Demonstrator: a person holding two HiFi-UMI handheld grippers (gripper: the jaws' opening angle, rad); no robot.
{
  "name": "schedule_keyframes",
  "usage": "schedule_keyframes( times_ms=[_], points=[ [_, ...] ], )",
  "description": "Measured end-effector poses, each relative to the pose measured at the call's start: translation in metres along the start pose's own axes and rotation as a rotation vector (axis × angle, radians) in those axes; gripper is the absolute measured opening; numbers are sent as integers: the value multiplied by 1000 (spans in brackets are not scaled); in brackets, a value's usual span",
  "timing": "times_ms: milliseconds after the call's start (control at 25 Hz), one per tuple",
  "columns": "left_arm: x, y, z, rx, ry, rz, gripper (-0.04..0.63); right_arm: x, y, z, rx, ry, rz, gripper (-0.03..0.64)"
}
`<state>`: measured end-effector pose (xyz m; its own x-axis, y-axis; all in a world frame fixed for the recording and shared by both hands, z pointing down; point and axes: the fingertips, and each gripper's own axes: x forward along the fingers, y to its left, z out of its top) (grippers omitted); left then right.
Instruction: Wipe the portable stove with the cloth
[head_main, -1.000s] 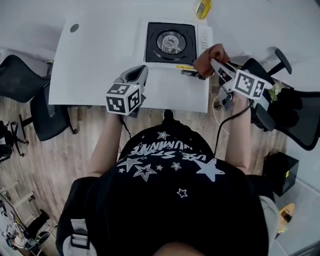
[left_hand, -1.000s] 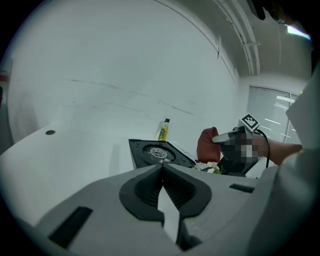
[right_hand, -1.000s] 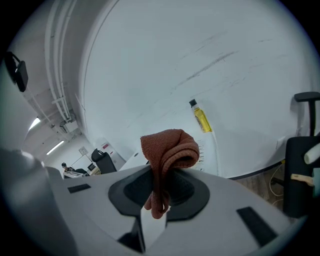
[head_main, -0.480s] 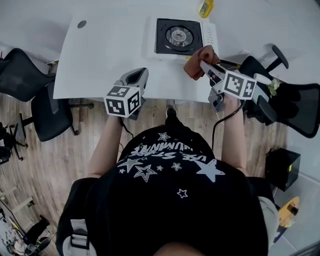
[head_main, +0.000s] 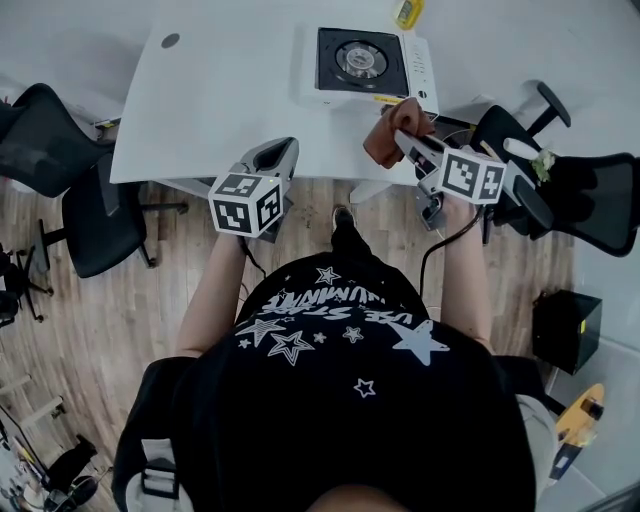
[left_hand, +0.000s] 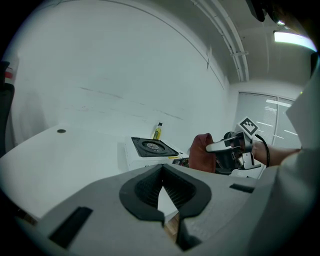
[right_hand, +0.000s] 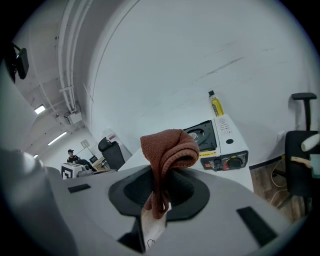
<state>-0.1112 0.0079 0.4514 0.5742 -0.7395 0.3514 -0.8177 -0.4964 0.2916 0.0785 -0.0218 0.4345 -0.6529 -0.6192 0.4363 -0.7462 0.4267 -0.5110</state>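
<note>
The white table (head_main: 220, 110) carries the portable stove (head_main: 365, 62) at its far right part. The left gripper (head_main: 278, 152) is held over the near edge, its jaws closed together on nothing. The right gripper (right_hand: 156, 202) is clamped on the brown cloth (head_main: 383, 140), which hangs near the stove's front, apparently clear of it. A yellow bottle (head_main: 405, 12) stands behind the stove. The print on the stove's yellow label (right_hand: 207, 154) is too small to be read.

The room is evenly bright, lit, it seems, from ceiling strips (left_hand: 295, 40) overhead, the white table (head_main: 220, 100) nearly washed out with only a soft shadow beside the portable stove (left_hand: 150, 147), while both gripper views bend strongly and darken at their corners.
</note>
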Motion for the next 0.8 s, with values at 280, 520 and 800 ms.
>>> schedule_keyframes(
  times_ms=[280, 520, 800],
  points=[
    [-39, -12, -22, -5, -3, 0, 8, -15, 31, -42, -7, 25, 11, 64],
    [-65, -23, -45, -7, 13, -12, 8, -27, 52, -79, 11, 30, 10, 64],
    [-84, -37, -72, -18, 48, -28, 8, -39, 65, -123, 32, 74, 6, 63]
  ],
)
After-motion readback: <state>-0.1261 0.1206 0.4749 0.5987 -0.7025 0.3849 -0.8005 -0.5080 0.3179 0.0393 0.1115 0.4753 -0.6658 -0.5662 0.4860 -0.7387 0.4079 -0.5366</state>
